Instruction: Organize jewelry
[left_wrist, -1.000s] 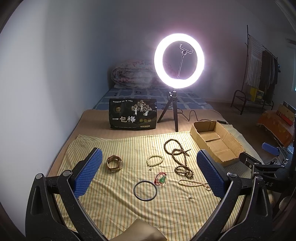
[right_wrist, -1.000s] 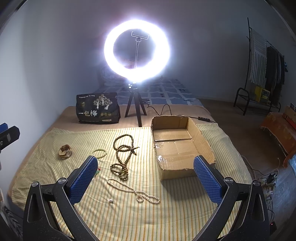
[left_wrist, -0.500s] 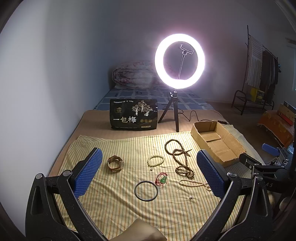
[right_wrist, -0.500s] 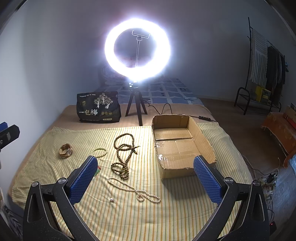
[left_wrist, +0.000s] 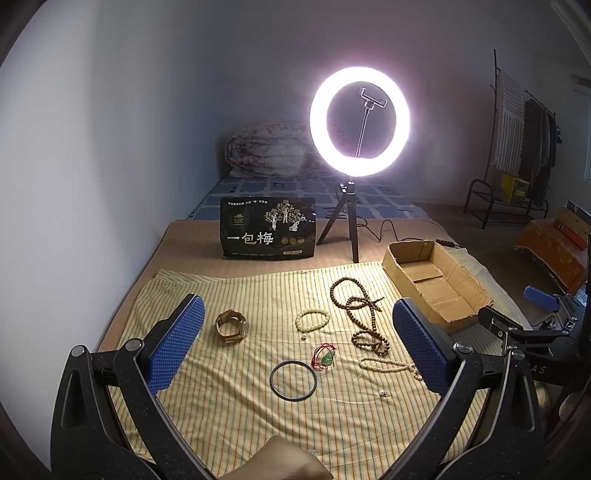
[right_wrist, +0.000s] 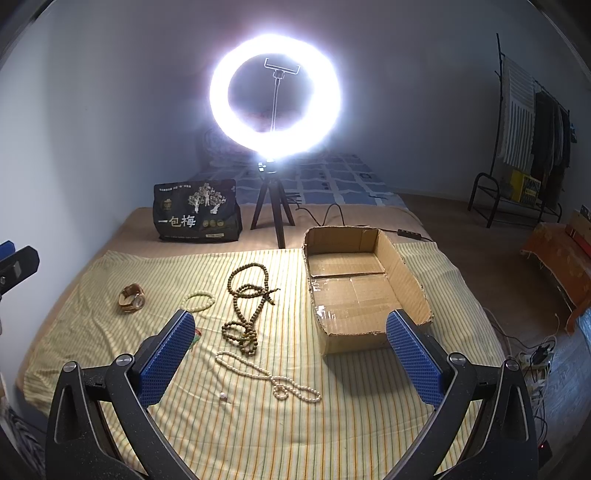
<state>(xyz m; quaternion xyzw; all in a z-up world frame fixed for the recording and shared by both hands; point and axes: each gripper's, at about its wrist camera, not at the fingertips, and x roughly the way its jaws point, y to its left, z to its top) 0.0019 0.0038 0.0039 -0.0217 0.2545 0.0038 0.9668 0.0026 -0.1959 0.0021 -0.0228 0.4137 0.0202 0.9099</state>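
On the striped cloth (left_wrist: 229, 402) under the wide-spread, empty left gripper (left_wrist: 295, 343) lie a black ring (left_wrist: 293, 380) and green pendant (left_wrist: 325, 357) nearest, with the watch (left_wrist: 232, 326) at 11 o'clock and the pale bracelet (left_wrist: 312, 319) at 12. Below the right gripper (right_wrist: 288, 350), equally wide and empty, the pearl necklace (right_wrist: 269, 374) lies nearest, the brown bead strand (right_wrist: 247, 299) beyond at 12. The empty cardboard box (right_wrist: 406, 280) sits at 1 o'clock, the ring light (right_wrist: 275, 96) farthest.
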